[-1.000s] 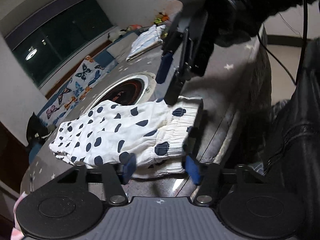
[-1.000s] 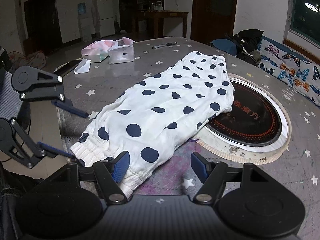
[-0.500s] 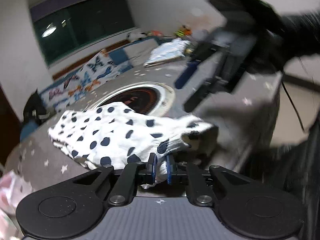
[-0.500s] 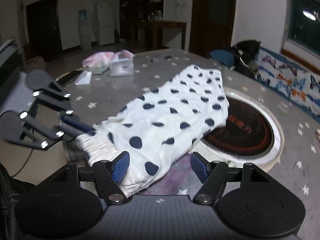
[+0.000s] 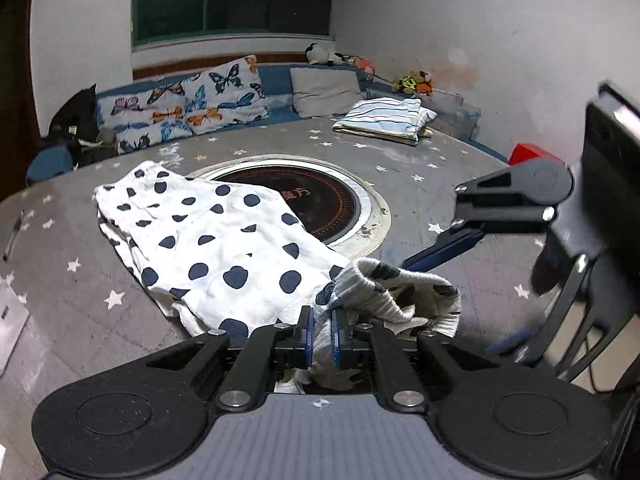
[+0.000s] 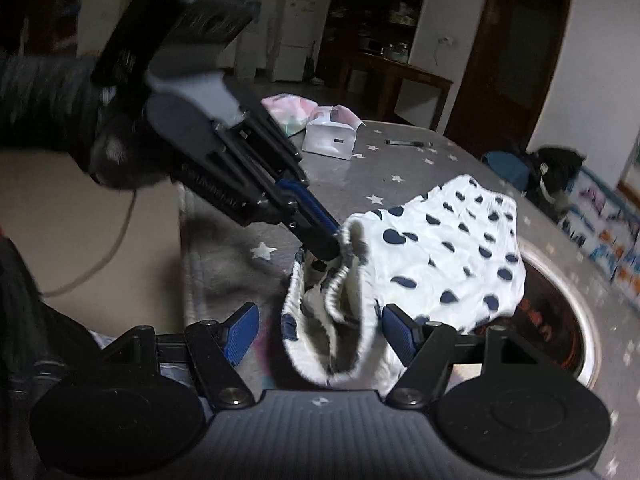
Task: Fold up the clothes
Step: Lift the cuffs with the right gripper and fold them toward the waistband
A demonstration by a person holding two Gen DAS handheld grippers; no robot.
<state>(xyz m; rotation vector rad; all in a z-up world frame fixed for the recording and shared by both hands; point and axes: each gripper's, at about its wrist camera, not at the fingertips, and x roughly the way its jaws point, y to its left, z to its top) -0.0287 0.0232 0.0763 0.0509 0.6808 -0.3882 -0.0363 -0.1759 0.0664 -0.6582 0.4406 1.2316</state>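
Shorts (image 5: 224, 248) white, navy-dotted, rumpled; elastic waistband (image 5: 400, 284) lifted, gaping.

A home living room: cushioned sofa (image 5: 280, 84); fridge (image 6: 294, 40); dining table (image 6: 400, 76).

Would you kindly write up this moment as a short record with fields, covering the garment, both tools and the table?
garment: white polka-dot shorts, waistband end lifted and bunched, the rest flat on the table
left tool: shut on the shorts' waistband
right tool: open, waistband cloth between its fingers, not pinched
table: grey cover with stars, round dark burner set in it, partly under the shorts
other items: folded striped cloth at the far edge, pen, white box
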